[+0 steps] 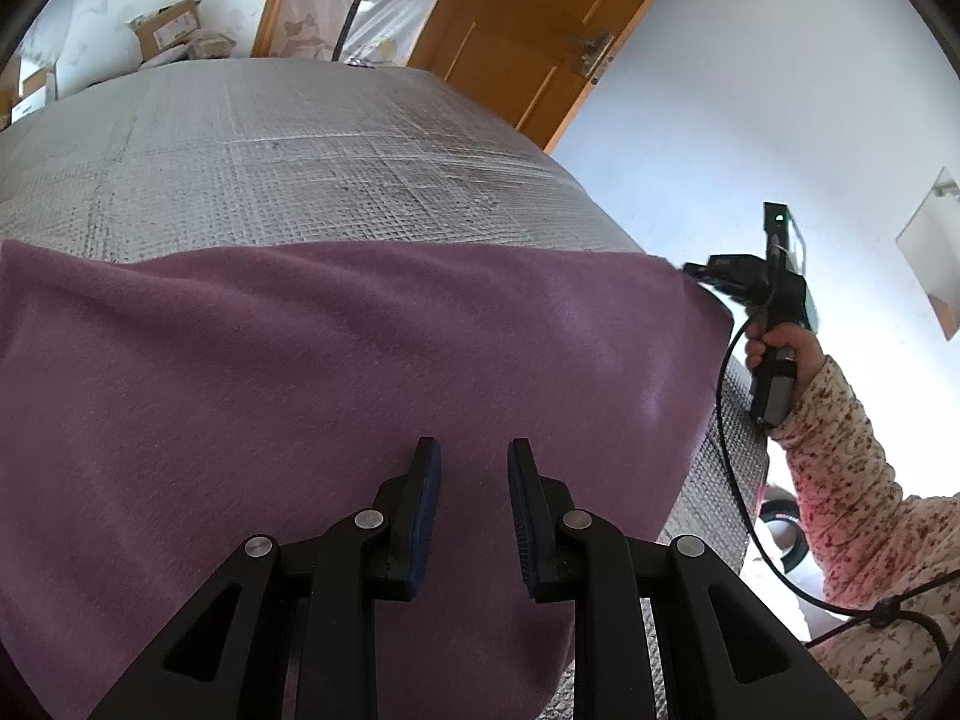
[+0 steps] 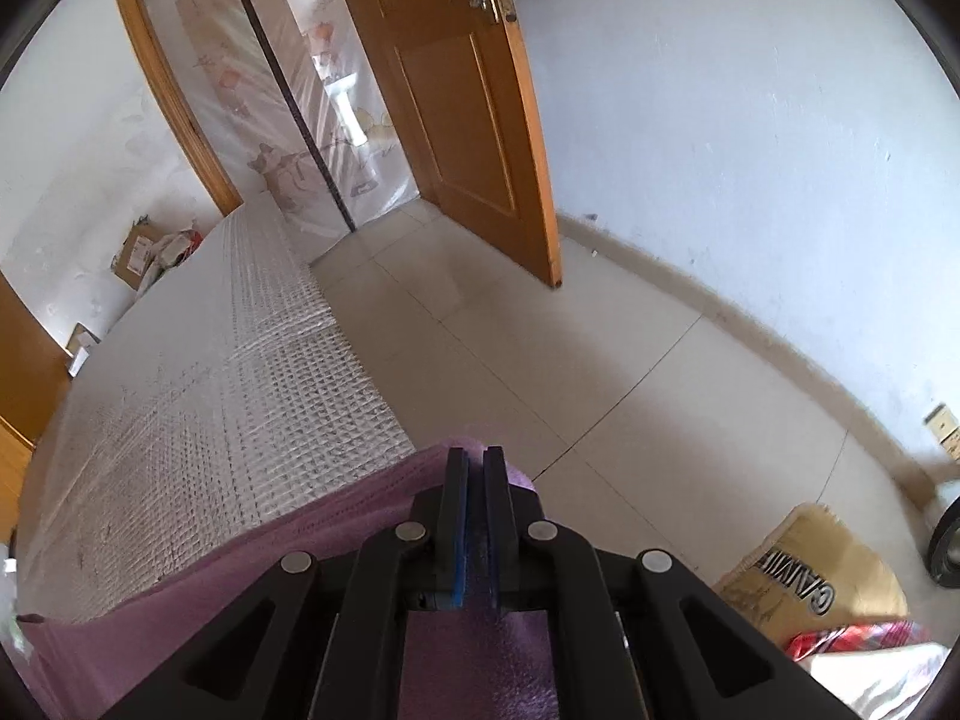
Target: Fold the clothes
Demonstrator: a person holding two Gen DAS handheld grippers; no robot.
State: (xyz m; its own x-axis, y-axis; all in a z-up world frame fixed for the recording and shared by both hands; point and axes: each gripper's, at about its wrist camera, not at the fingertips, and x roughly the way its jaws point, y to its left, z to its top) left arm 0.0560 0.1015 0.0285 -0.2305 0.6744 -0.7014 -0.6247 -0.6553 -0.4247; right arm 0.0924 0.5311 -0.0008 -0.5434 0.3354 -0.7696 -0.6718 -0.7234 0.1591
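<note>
A purple fleece garment (image 1: pixel 360 360) lies spread over the near part of a table covered with a silver quilted mat (image 1: pixel 270 168). My left gripper (image 1: pixel 474 456) hovers over the garment's near middle, jaws open, with only flat cloth showing in the gap. At the garment's far right corner my right gripper (image 1: pixel 696 271) is shut on the fabric, held by a hand (image 1: pixel 780 342) in a floral sleeve. In the right wrist view the pads of the right gripper (image 2: pixel 476 457) are pressed together on the edge of the purple garment (image 2: pixel 270 558), at the edge of the mat (image 2: pixel 198 408).
The mat's far half is bare. An orange wooden door (image 2: pixel 474 120) stands open beyond a tiled floor (image 2: pixel 540 330). A cardboard box (image 2: pixel 810 576) sits on the floor at the right. More boxes (image 1: pixel 168 30) lie behind the table. A black cable (image 1: pixel 729 450) hangs from the right gripper.
</note>
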